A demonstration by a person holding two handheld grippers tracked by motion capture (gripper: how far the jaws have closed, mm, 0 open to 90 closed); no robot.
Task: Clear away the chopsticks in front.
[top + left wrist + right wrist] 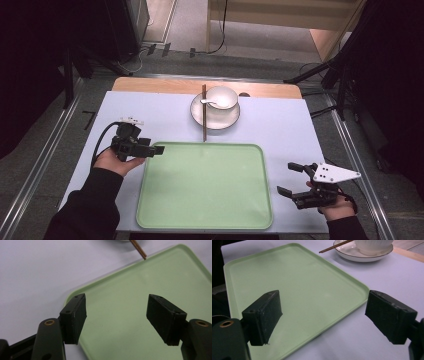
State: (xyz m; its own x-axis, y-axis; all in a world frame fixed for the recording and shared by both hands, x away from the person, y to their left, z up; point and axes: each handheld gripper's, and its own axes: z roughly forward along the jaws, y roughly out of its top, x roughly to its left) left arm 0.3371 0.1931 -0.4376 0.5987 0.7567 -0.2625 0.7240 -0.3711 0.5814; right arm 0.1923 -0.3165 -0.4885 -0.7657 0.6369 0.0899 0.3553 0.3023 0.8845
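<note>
Green tray (205,187) sits centre of table (280,125), surface bare. Beyond its far edge: plate (215,117) w/ white bowl (221,98) and spoon (207,102); chopsticks (204,112) lie across plate, tip just short of tray rim. Left gripper (159,149) at tray's far-left corner, jaws apart, nothing held. Right gripper (289,178) just beside tray's right edge, jaws spread, nothing held. Table bare both sides of tray.

Matt green plastic tray (150,200), glossy white ceramic bowl (226,94) and plate (220,121), brown wooden chopsticks (204,117).
</note>
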